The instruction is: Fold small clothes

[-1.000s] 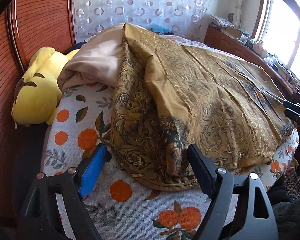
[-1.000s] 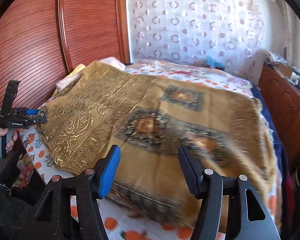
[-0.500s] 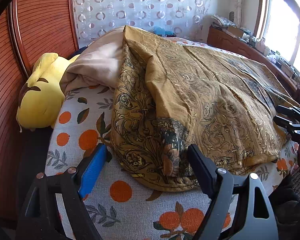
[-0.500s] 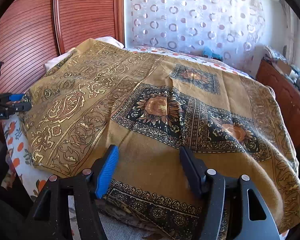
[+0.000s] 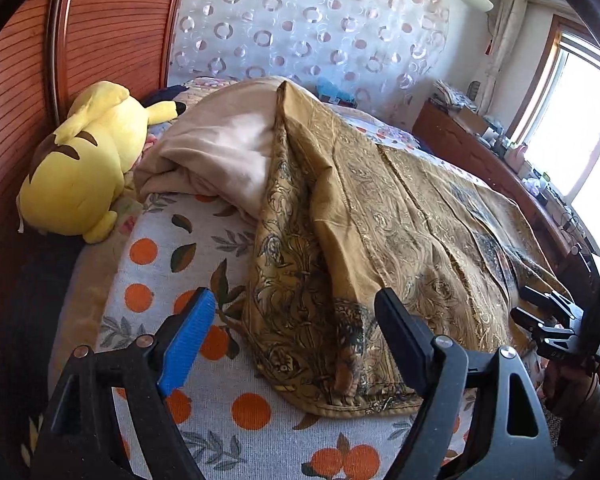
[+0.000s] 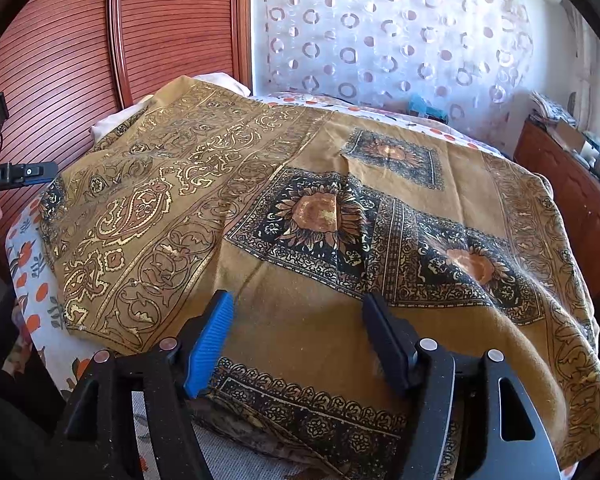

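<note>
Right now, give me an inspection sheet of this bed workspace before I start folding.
Surface: bed sheet, white with an orange fruit print.
Job's things: mustard patterned cloth, spread wide, its near corner draped.
Clutter: yellow plush toy; beige blanket bunched under the cloth.
Grippers: left hand-held gripper open at the cloth's corner; right hand-held gripper open over the near edge.
Cables: nothing seen.
Surroundings: wooden headboard, circle-print curtain, window.
</note>
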The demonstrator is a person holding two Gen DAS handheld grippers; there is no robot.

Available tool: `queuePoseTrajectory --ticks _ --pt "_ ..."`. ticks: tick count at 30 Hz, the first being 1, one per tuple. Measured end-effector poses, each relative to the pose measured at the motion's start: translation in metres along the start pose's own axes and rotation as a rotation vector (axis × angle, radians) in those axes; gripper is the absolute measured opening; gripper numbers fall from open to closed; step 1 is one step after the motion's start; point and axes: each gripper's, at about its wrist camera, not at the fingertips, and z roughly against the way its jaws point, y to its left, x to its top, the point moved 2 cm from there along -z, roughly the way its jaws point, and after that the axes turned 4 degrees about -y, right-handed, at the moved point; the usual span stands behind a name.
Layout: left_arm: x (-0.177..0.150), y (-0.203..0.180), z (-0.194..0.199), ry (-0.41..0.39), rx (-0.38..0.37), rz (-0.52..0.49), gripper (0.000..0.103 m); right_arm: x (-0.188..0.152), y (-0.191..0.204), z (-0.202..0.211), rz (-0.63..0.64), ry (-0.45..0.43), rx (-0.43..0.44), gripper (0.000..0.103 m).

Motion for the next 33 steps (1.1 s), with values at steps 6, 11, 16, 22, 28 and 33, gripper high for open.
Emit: queuePoseTrajectory --ticks 6,11,16,22,28,33 --pt "0.001 -0.007 -0.02 0.045 -0.009 -0.012 0.083 -0.001 0.0 0.002 0.0 -0.002 -0.006 0.07" --pt "0.005 -0.014 -0.033 0.069 0.021 -0.071 0.082 -0.001 -0.001 0.003 -0.003 -0.001 -0.004 0.07" --pt "0.006 -0.018 -0.03 0.071 -0.015 -0.082 0.042 -0.001 -0.001 0.003 -0.005 -0.002 -0.003 0.07" --pt "0.008 -0.036 -0.019 0.034 -0.02 -0.144 0.011 -0.001 -0.001 0.003 -0.005 -0.002 -0.003 0.07" --pt "0.021 -0.062 -0.006 -0.005 -0.083 -0.178 0.009 0.0 -0.003 0.004 -0.011 0.01 0.006 0.07" --pt "0.035 -0.098 0.0 -0.021 -0.152 -0.225 0.009 0.002 -0.021 0.02 -0.048 -0.01 -0.013 0.07"
